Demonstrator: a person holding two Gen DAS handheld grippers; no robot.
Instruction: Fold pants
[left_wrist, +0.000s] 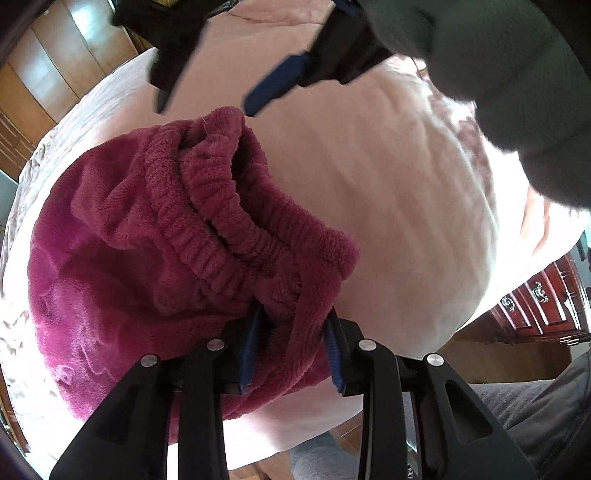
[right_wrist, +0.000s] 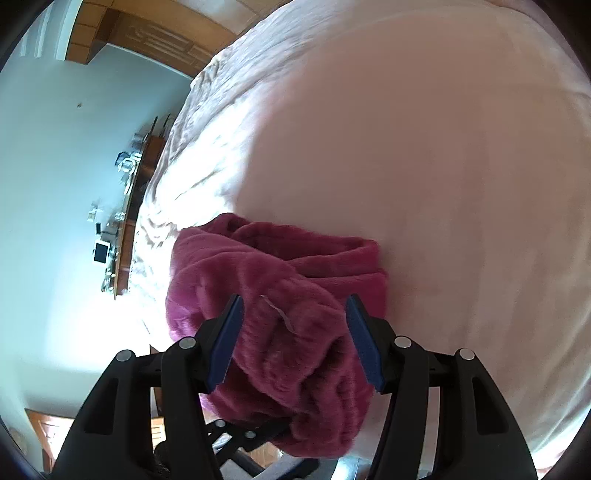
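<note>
The magenta fleece pants (left_wrist: 155, 251) lie bunched on a pale pink bed cover (left_wrist: 369, 184), their ribbed elastic waistband (left_wrist: 221, 218) facing up. My left gripper (left_wrist: 293, 325) is shut on a fold of the pants just below the waistband. My right gripper (left_wrist: 207, 99) shows in the left wrist view above the far end of the waistband, jaws spread and not touching it. In the right wrist view the pants (right_wrist: 280, 295) sit between the spread blue pads (right_wrist: 225, 343) of my right gripper (right_wrist: 295, 306), which do not pinch the cloth.
A dark red dresser (left_wrist: 539, 302) stands to the right of the bed. Wooden wardrobe doors (left_wrist: 55, 74) stand at the back left. A shelf with small items (right_wrist: 122, 206) lines the blue wall. A grey sleeve (left_wrist: 517, 92) crosses the upper right.
</note>
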